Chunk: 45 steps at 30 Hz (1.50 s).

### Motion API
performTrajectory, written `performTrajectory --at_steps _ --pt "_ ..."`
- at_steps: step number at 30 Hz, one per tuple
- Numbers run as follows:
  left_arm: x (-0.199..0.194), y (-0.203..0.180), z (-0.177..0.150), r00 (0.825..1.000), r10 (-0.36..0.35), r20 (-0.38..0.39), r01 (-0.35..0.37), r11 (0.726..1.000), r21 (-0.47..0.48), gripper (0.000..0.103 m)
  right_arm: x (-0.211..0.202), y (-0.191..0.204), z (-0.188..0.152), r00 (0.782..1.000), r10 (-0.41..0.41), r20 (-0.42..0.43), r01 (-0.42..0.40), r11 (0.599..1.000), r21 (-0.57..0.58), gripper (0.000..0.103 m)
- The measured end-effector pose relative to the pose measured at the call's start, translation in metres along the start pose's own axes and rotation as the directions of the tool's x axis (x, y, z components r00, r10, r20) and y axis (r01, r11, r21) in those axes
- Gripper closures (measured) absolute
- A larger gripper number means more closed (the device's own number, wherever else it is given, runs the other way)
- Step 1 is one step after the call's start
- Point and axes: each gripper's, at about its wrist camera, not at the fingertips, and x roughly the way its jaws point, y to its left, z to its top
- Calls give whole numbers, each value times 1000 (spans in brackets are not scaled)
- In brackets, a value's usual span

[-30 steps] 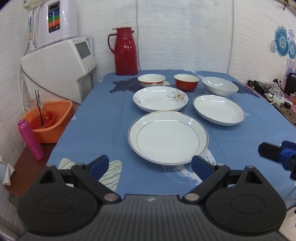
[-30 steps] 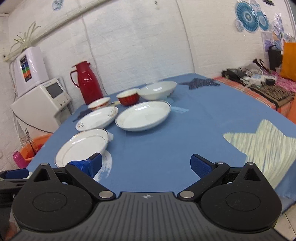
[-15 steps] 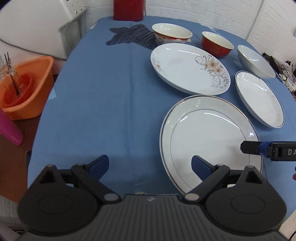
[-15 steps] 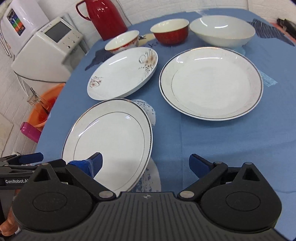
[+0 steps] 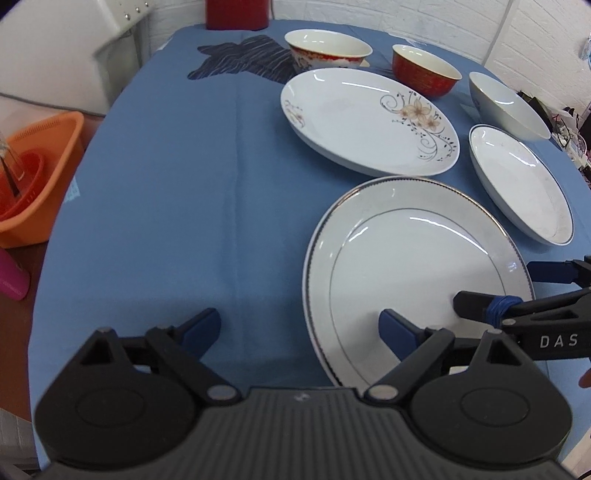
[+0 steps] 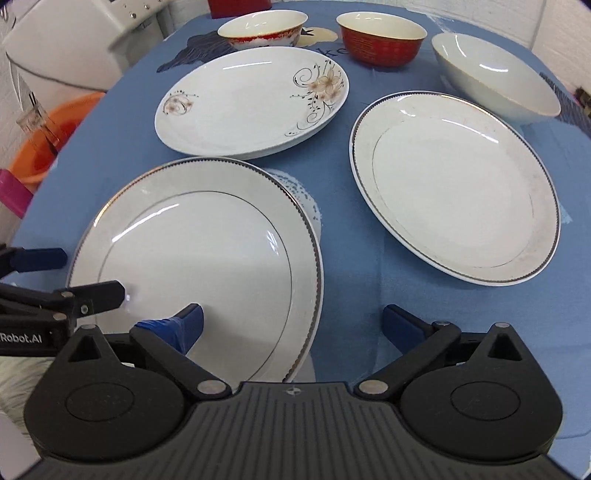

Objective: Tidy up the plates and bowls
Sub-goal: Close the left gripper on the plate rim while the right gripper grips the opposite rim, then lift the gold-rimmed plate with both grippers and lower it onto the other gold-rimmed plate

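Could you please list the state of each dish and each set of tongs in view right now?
Large rimmed plate: flat on the cloth, empty.
Floral plate: flat, empty.
Smaller rimmed plate: flat, empty.
White bowl: upright, empty.
Red bowl: upright, empty.
Red-patterned bowl: upright, empty.
Left tongs: open.
Right tongs: open.

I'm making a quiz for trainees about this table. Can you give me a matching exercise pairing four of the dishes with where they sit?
Things:
1. flowered plate
2. red bowl
3. plain white bowl
4. silver-rimmed plate

Places:
A. far right corner
B. nearest, under both open tongs
C. back row, middle
D. just beyond the nearest plate

Pairs: 1-D, 2-C, 3-A, 4-B
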Motion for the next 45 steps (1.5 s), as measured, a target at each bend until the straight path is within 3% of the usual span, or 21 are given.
performTrajectory --at_steps 2,3,4,5,7,9,11,14,16,23,32,38,39,40,42,45 --pt "1 -2 1 1000 7 -1 -7 1000 8 12 0 -4 0 1000 -5 24 5 1000 7 12" --pt "1 -3 1 1000 15 3 -15 1000 16 19 0 -5 1 1000 -3 19 3 1000 6 12" --pt "-1 -4 1 1000 3 13 -3 1000 19 33 2 -5 4 1000 -5 6 5 1000 7 12" --pt "-4 -5 2 1000 -12 11 12 1000 24 41 1 -5 5 1000 -6 -3 6 1000 13 13" --pt "-6 -8 5 998 -59 -5 59 998 19 76 -1 -2 6 999 38 10 -38 999 -8 16" --pt "-7 -12 5 999 -40 -3 40 999 16 75 -2 4 6 996 86 28 -85 995 -53 23" --pt "-7 -11 3 999 -42 8 42 999 8 75 -6 9 8 996 73 47 -69 994 -81 60" --pt "-11 -11 -1 999 -42 6 42 999 3 76 -10 -11 11 991 127 48 -127 992 15 79" --pt "-14 -12 -5 1000 -29 -3 29 1000 7 76 -13 -20 5 982 179 60 -183 980 72 80" --pt "-26 -13 -23 1000 -22 -16 22 1000 9 77 -30 -16 -28 966 249 71 -256 961 106 75" --pt "-37 -18 -46 999 -38 -9 38 999 30 77 -39 -18 -47 957 276 86 -283 955 88 72" --pt "-33 -12 -38 998 -53 -21 54 998 12 76 -39 -20 -48 950 306 67 -310 949 57 68" --pt "-33 -9 -38 998 -62 -12 62 998 12 67 -39 -20 -45 949 310 57 -313 948 53 68" --pt "-35 -7 -37 999 -46 6 46 999 11 45 -38 -22 -44 945 323 49 -326 943 63 68" --pt "-39 -3 -33 999 -10 47 9 1000 14 41 -39 -30 -46 933 357 50 -359 931 67 69" --pt "-55 1 -23 994 -9 106 6 999 32 40 -55 -44 -46 940 282 194 -303 949 89 69"
